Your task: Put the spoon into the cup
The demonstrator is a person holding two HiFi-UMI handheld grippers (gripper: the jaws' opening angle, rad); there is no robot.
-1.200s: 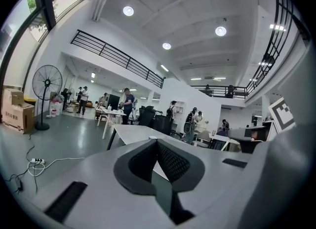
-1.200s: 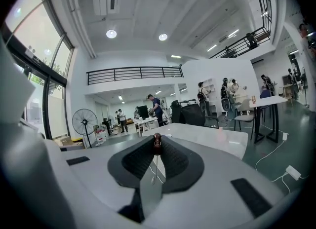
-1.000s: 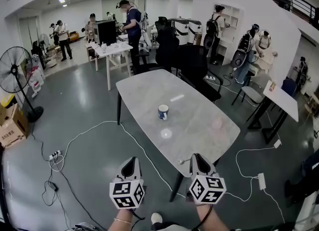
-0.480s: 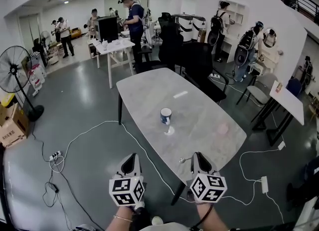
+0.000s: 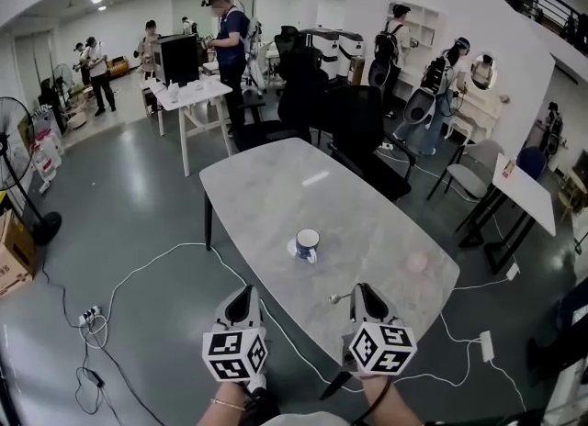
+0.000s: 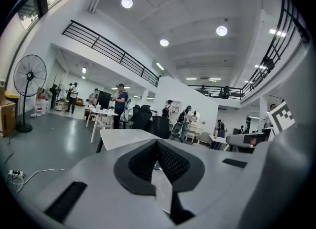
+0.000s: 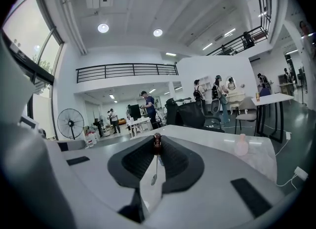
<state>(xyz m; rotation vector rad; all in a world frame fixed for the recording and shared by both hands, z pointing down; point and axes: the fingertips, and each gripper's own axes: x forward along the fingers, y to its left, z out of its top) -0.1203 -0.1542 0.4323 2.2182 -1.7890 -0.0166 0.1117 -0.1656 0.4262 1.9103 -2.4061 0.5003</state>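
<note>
Right gripper (image 5: 359, 289): clenching the spoon (image 5: 337, 297) at its dark handle end, lower centre-right of the head view.
Left gripper (image 5: 246, 291): jaws pressing together on nothing, lower centre-left.
Table (image 5: 276, 185): filling mid-frame.
Cup (image 5: 307, 243): standing at table centre, well apart from both grippers.
Spoon: jutting left of the right gripper's tips.

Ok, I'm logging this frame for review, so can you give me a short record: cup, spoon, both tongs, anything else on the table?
cup: upright on the table, ahead of both tongs
spoon: clamped in the right tongs, not yet at the cup
left tongs: shut, nothing between them
pink object: on the table, right of the cup
task: spoon not in the cup
</note>
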